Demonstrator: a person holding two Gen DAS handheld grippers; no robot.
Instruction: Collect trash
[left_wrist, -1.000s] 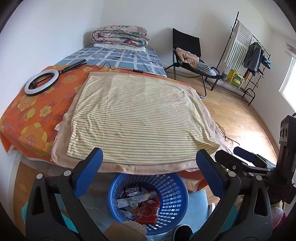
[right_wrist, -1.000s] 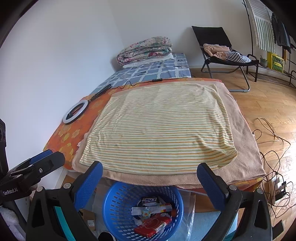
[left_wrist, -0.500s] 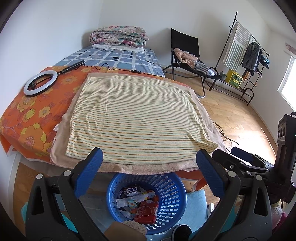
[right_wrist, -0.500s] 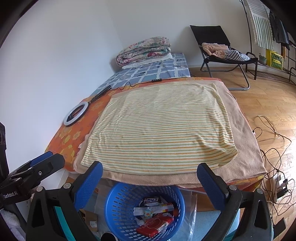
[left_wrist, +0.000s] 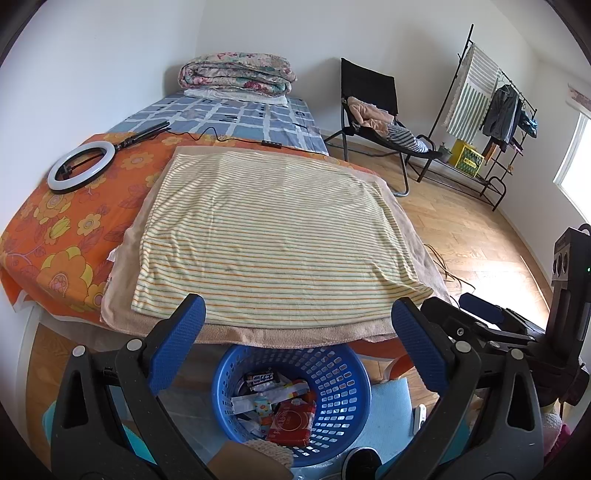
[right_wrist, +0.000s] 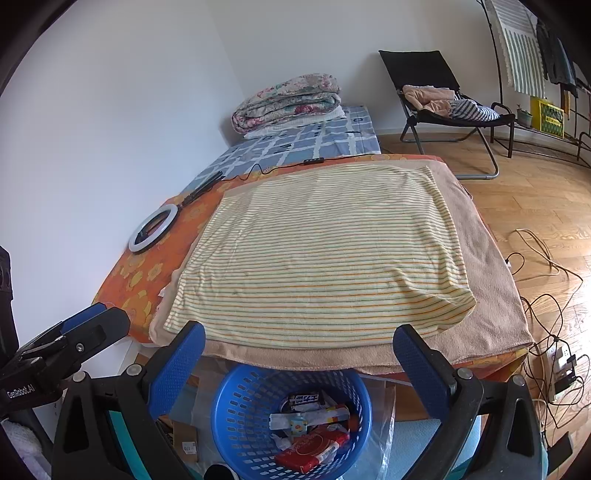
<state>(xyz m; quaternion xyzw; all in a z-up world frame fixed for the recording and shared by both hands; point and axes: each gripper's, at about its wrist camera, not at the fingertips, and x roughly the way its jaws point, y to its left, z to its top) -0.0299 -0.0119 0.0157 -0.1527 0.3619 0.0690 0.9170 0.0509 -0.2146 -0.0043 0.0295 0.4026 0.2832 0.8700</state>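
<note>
Gaping empty, both grippers (left (left_wrist: 295, 341), right (right_wrist: 299, 356)) hover over the half-hidden blue basket (right_wrist: 236, 402).

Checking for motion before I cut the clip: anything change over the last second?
Barely. Both views creep slightly; nothing was gripped or released. The left gripper and right gripper stay open and empty above the blue basket, wrappers still inside. Striped towel and ring light unmoved.

Left tongs (left_wrist: 295, 345): black frame, blue ribbed pads, silver screws.

White walls (left_wrist: 110, 55), sunlit wooden floor (left_wrist: 472, 236)
</note>
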